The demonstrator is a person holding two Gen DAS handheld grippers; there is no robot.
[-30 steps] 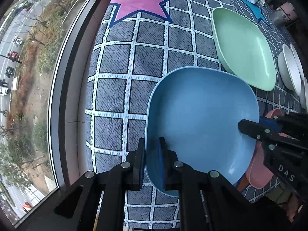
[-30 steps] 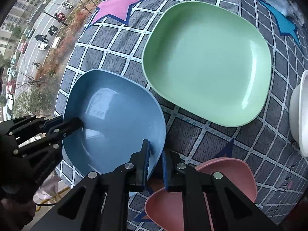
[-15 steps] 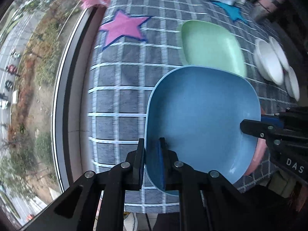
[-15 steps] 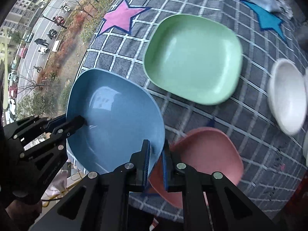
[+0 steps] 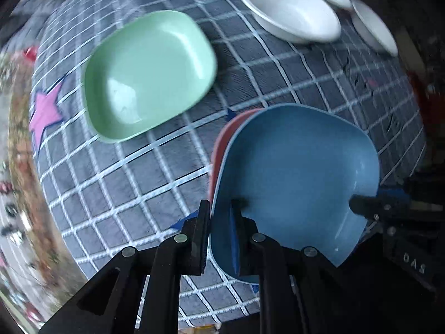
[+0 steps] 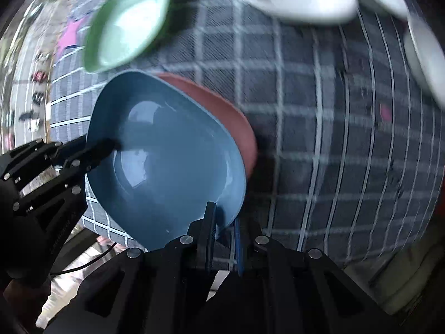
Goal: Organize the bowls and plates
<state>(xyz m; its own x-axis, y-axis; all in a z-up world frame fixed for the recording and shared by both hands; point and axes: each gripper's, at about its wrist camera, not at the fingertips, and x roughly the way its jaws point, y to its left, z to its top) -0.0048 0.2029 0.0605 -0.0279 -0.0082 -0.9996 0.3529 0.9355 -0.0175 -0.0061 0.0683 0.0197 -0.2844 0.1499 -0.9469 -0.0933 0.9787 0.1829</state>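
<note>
**Two grippers carry the blue plate over the pink one**

Two hand-held grippers share one load: the rounded-square blue plastic plate (image 5: 297,172). The left gripper (image 5: 219,222) is clenched on its near rim, one finger outside and one inside the wall, and the right gripper (image 6: 224,225) pinches the opposite rim in the same way. A second ago the plate hung near the window edge of the table, beside the rounded-square green plastic plate (image 5: 147,75); now it has swung across and sits above the pink plastic plate (image 5: 222,144), whose rim peeks out behind it. The green plate stays flat on the grey checked tablecloth (image 5: 278,78), and the white round bowls (image 5: 292,14) have come into view at the far side.

That shift suggests stacking is under way: blue onto pink. Whether the two already touch cannot be told.

Both grippers point steeply down at the cloth, and each view has rolled with the swing.
</note>
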